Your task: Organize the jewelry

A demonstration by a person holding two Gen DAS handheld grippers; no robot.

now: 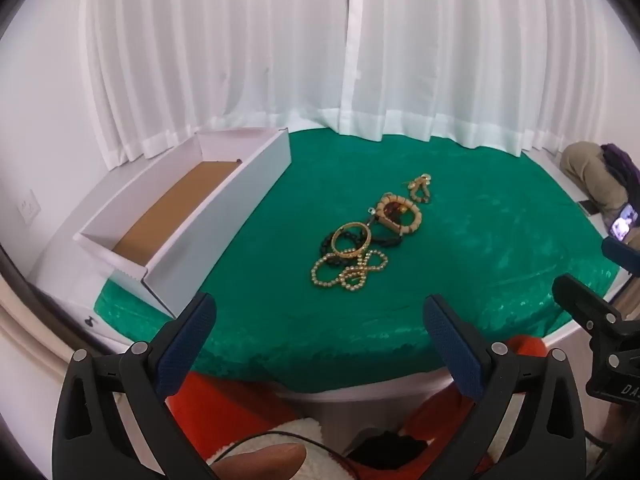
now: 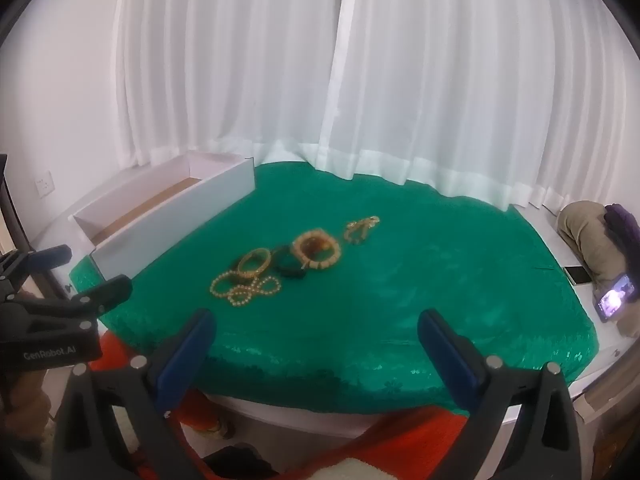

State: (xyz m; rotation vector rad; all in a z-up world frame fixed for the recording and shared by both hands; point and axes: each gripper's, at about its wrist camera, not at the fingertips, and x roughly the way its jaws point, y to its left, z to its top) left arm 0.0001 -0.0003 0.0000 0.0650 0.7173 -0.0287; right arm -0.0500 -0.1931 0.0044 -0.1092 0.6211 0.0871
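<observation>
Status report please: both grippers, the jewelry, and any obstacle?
Left gripper open, empty. Right gripper open, empty. Jewelry pile untouched on green cloth; white box holds none visible. Nothing in the way.

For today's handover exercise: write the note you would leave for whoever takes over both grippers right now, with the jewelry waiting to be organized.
Left gripper: open, empty, above the near table edge.
Right gripper: open, empty, also at the near edge.
Jewelry: pearl necklace, gold bangle, black chain, beaded bracelet and earrings lie bunched mid-table on the green cloth.
White box: left of the pile; no jewelry visible inside.
Done: nothing moved yet.
Left: put every piece into the box.
</observation>
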